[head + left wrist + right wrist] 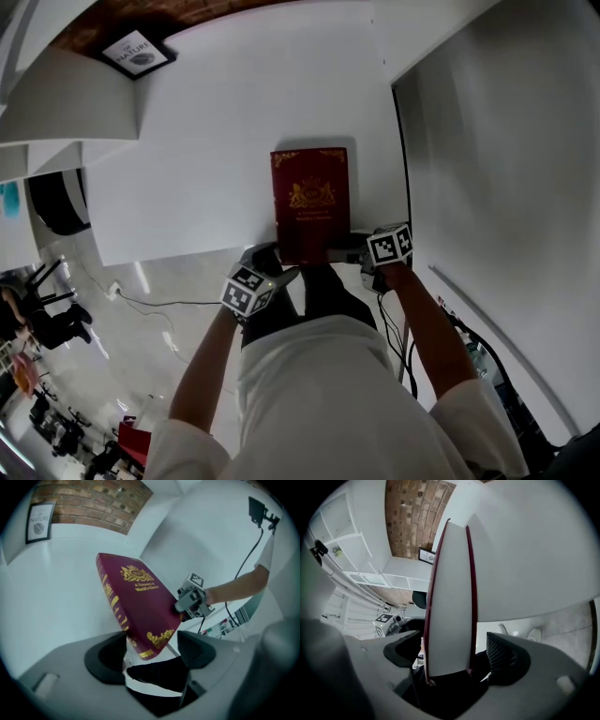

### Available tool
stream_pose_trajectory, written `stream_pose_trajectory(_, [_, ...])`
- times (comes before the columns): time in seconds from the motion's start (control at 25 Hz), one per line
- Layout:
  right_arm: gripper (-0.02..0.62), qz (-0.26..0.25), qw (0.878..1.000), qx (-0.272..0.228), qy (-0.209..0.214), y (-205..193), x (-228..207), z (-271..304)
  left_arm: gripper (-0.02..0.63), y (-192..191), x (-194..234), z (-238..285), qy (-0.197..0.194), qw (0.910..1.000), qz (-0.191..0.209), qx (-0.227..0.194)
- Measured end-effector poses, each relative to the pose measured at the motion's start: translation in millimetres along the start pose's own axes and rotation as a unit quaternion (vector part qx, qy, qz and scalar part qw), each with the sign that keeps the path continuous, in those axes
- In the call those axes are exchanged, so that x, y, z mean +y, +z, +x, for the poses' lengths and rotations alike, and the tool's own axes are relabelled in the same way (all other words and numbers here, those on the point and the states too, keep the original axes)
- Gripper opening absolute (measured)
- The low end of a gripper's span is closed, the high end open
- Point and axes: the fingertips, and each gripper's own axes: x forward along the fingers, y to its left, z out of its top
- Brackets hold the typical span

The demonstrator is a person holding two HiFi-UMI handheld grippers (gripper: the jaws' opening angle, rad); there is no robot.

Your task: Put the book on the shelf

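Observation:
A dark red book [310, 202] with a gold crest lies cover-up on the white table [206, 141], its near end past the table's front edge. My left gripper [277, 265] is at the book's near left corner. In the left gripper view that corner [143, 639] dips between the wide jaws: the spine is at the left pad [107, 656] and a gap shows before the right pad [197, 649]. My right gripper [354, 251] is at the near right corner. The book's page edge [449, 611] stands between its open jaws, clear of the right pad [507, 657].
A small framed picture [137, 52] leans at the table's far end by a brick wall [89, 506]. A tall white panel [506, 187] rises close on the right. White shelves [344, 550] stand off to one side. Cables [394, 328] hang beneath my right arm.

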Motion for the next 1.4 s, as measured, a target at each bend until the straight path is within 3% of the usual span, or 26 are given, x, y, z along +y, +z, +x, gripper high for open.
stream_pose_trajectory(0.08, [0.422, 0.006, 1.0, 0.007, 0.018, -3, 4, 10, 0.354, 1, 0, 1, -0.002, 1.0, -0.002, -0.002])
stream_pose_trajectory(0.16, [0.333, 0.01, 0.999, 0.004, 0.036, -3, 10, 14, 0.359, 1, 1, 1, -0.002, 1.0, -0.005, -0.005])
stream_pose_trajectory(0.36, [0.287, 0.022, 0.997, -0.02, 0.073, -1, 25, 5, 0.359, 4, -1, -6, -0.001, 1.0, 0.001, -0.009])
stream_pose_trajectory(0.56, [0.26, 0.036, 0.991, -0.071, 0.109, 22, 58, -14, 0.357, 14, -15, -21, -0.008, 0.9996, 0.015, -0.023])
stream_pose_trajectory(0.84, [0.252, -0.001, 0.99, -0.088, 0.114, 52, 101, -21, 0.357, 47, -13, -56, 0.008, 0.9969, 0.024, -0.075])
stream_pose_trajectory(1.2, [0.25, -0.046, 0.988, -0.075, 0.124, 74, 223, -37, 0.356, 90, -45, -166, 0.026, 0.9878, 0.04, -0.148])
stream_pose_trajectory(1.4, [0.25, -0.062, 0.986, -0.07, 0.136, 83, 302, -32, 0.354, 113, -60, -243, 0.028, 0.9824, 0.023, -0.183])
